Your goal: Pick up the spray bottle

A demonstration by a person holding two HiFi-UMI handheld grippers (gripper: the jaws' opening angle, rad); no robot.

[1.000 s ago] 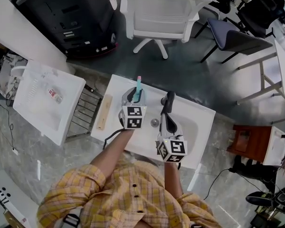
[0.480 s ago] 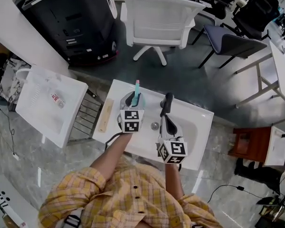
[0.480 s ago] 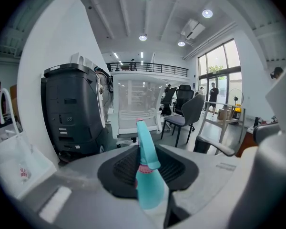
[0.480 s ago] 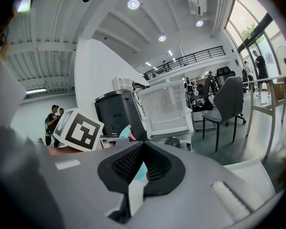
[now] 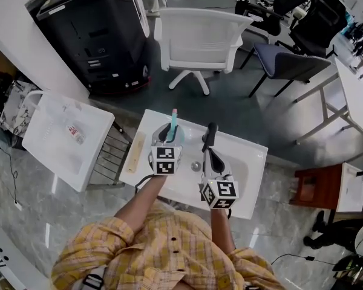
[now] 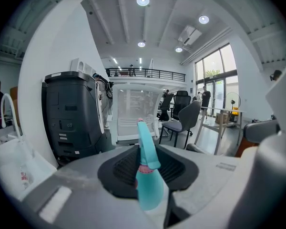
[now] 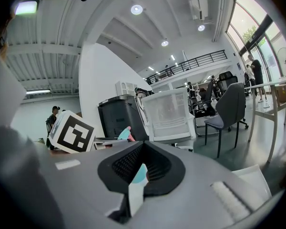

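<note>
A teal spray bottle (image 5: pixel 173 121) stands upright between the jaws of my left gripper (image 5: pixel 169 135), its nozzle poking out past the jaw tips. In the left gripper view the bottle (image 6: pixel 146 178) fills the gap and the jaws press on its neck. My right gripper (image 5: pixel 210 133) hovers just to the right of it over the white table (image 5: pixel 249 156), dark jaws together and nothing gripped. The right gripper view shows its jaws (image 7: pixel 140 173) closed to a narrow slit, with the bottle's nozzle (image 7: pixel 124 133) off to the left beside the left gripper's marker cube (image 7: pixel 71 133).
A white mesh chair (image 5: pixel 199 32) stands beyond the table, with a large black machine (image 5: pixel 91 29) to its left. A white basin unit (image 5: pixel 60 141), a wire rack (image 5: pixel 107 153) and a wooden strip (image 5: pixel 135 151) lie left of the table. A round drain (image 5: pixel 196 165) sits between the grippers.
Both grippers have risen a little above the table, the left one carrying the spray bottle with it. Their grip and spacing look the same.
</note>
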